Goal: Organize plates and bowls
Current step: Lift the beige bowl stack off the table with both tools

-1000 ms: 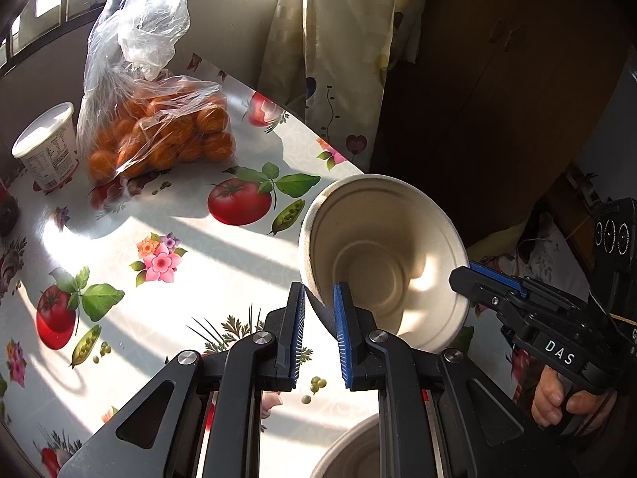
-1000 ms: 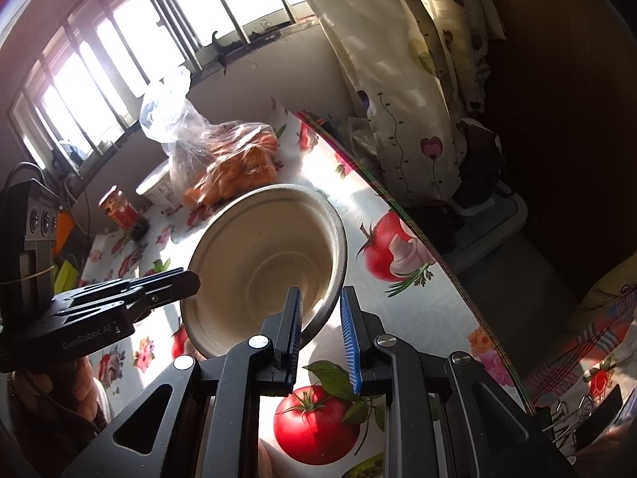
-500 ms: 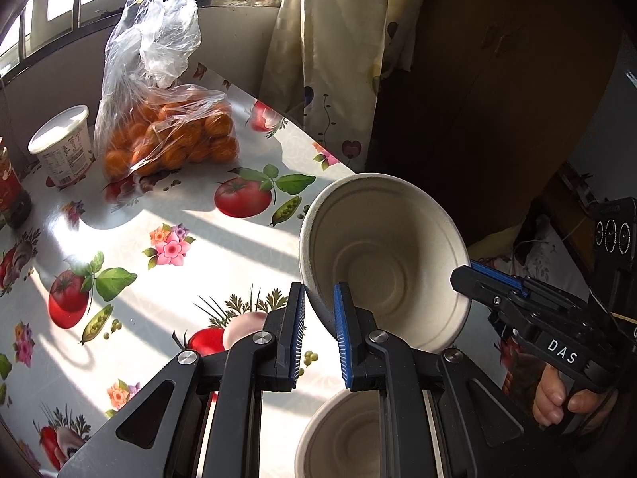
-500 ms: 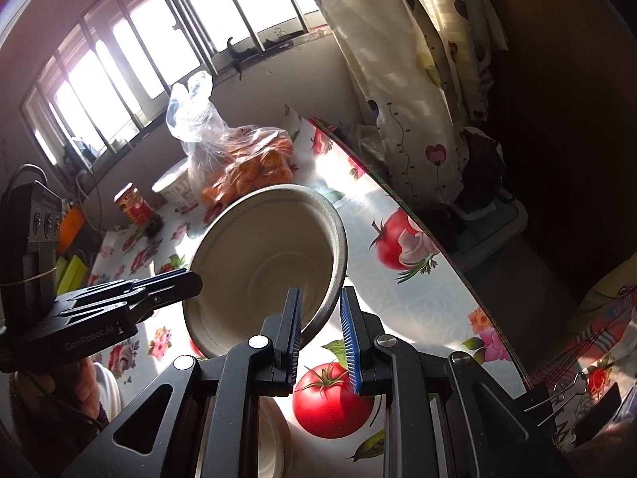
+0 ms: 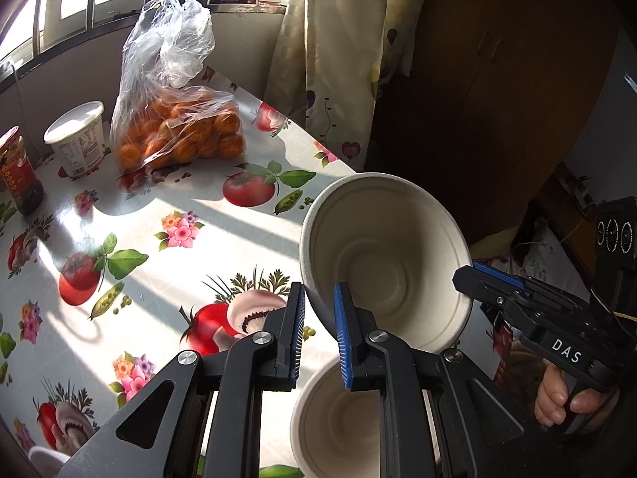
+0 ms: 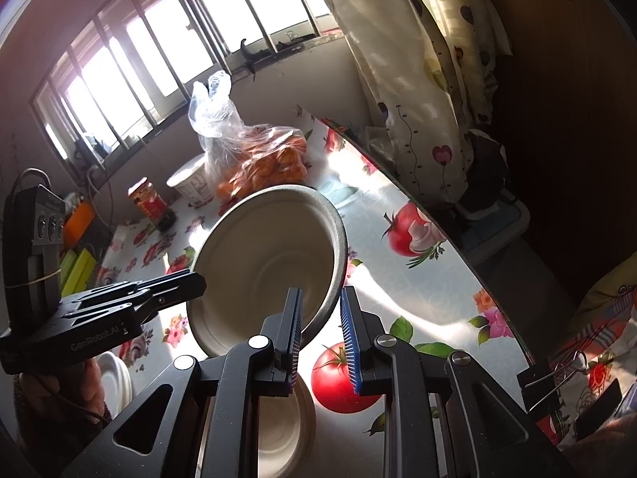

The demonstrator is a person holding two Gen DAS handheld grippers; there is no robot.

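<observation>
Sunlit, the flower-and-tomato desk [image 5: 139, 215] carries a second bowl [image 5: 338, 418] directly beneath the tilted bowl [image 5: 382, 255]. That tilted bowl hangs in the air, its rim pinched on opposite sides by the nearly closed left gripper [image 5: 318, 326] and right gripper [image 6: 320, 330].

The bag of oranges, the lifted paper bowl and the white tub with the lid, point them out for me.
bag of oranges [image 5: 179, 135], left wrist view, on the fruit inside the plastic.
lifted paper bowl [image 5: 394, 275], left wrist view, on its inner bottom.
white lidded tub [image 5: 77, 145], left wrist view, on its printed side wall.
</observation>
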